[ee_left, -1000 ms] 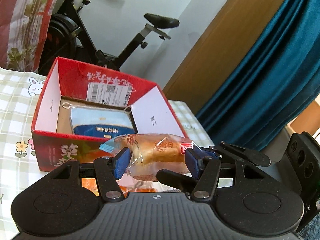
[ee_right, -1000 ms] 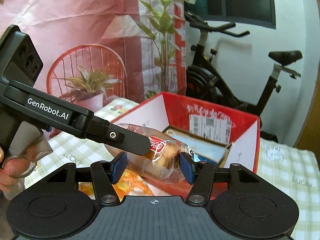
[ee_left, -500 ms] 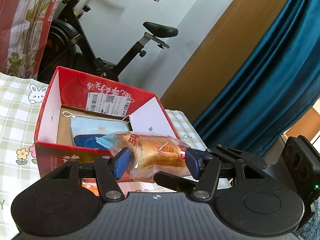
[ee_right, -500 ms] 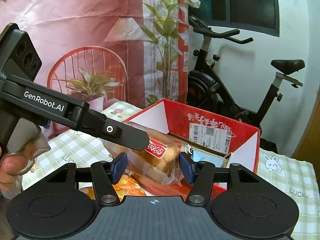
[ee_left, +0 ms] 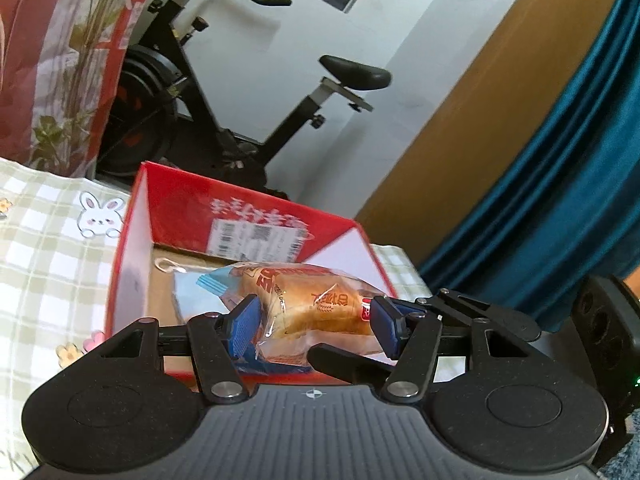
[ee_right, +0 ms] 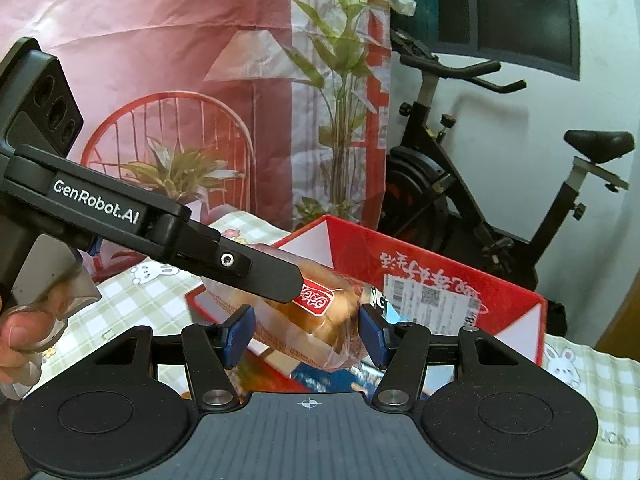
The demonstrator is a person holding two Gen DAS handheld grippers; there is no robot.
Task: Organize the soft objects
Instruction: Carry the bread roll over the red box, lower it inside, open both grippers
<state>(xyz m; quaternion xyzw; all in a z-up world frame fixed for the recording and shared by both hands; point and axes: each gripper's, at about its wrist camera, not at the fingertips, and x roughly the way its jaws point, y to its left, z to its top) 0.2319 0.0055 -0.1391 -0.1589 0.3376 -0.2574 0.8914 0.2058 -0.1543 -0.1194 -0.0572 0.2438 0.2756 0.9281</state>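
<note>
1. Since a second ago, both claws have carried the bagged bread (ee_left: 316, 312) from short of the red box (ee_left: 248, 220) to above it.
2. Left claw (ee_left: 314, 326) and right claw (ee_right: 304, 334) each clamp it.
3. Lowering it beside the blue packet (ee_left: 192, 290) probably comes next.

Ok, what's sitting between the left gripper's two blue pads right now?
The bagged bread, pinched between the left gripper pads in the left wrist view. The right gripper grips it too, over the red box.
</note>
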